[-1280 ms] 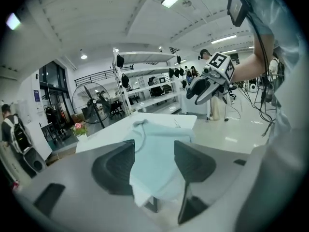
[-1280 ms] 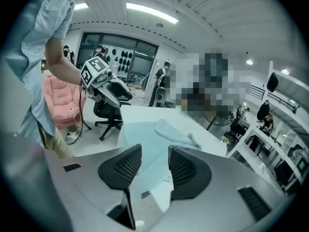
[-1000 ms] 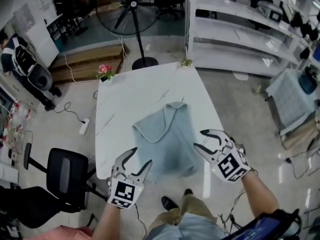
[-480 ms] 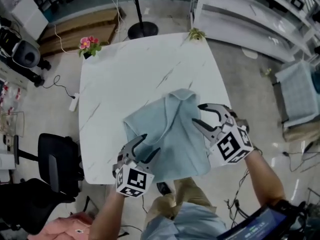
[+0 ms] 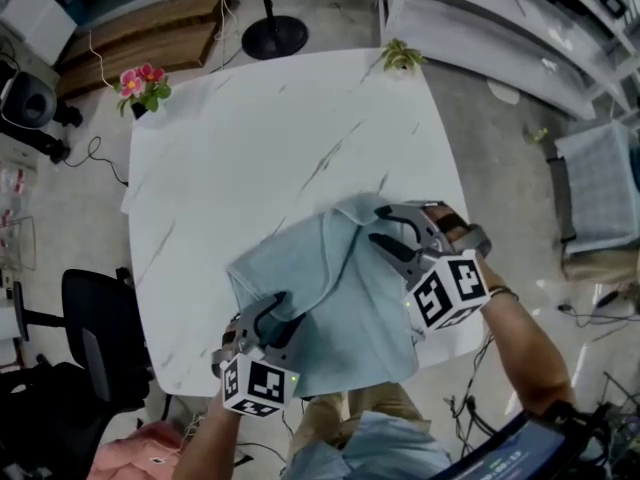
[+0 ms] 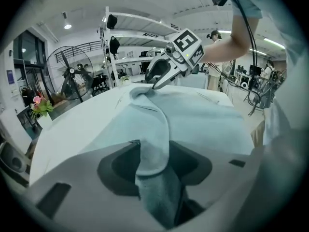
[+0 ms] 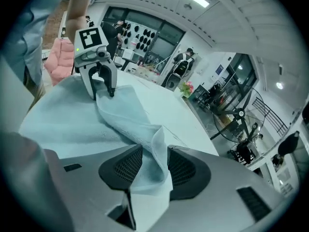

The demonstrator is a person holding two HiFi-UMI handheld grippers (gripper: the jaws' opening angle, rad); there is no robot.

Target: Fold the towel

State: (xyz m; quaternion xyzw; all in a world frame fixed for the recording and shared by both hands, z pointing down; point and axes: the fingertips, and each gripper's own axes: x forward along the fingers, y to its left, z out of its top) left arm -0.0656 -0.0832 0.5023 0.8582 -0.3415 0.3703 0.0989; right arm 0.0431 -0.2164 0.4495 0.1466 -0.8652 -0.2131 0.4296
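A pale blue towel (image 5: 345,313) lies rumpled on the near right part of the white marble table (image 5: 250,128) and hangs over its near edge. My left gripper (image 5: 287,313) is at the towel's near left edge. Its jaws have just been closing, and a raised fold of towel (image 6: 153,144) runs between them; I do not see the pads clamp it. My right gripper (image 5: 378,225) is at the towel's far corner, open, with an upright fold (image 7: 157,153) standing between its jaws. Each gripper shows in the other's view: the right gripper (image 6: 157,79) and the left gripper (image 7: 102,88).
A pot of pink flowers (image 5: 143,81) stands at the table's far left corner and a small green plant (image 5: 400,58) at its far right corner. A black chair (image 5: 95,343) is left of the table, a fan's base (image 5: 273,36) behind it, and white shelves (image 5: 480,8) at the right.
Both grippers have come down from the air near the table's edge onto the towel. The left one's jaws have narrowed round a fold. The right one has moved in to the far corner.
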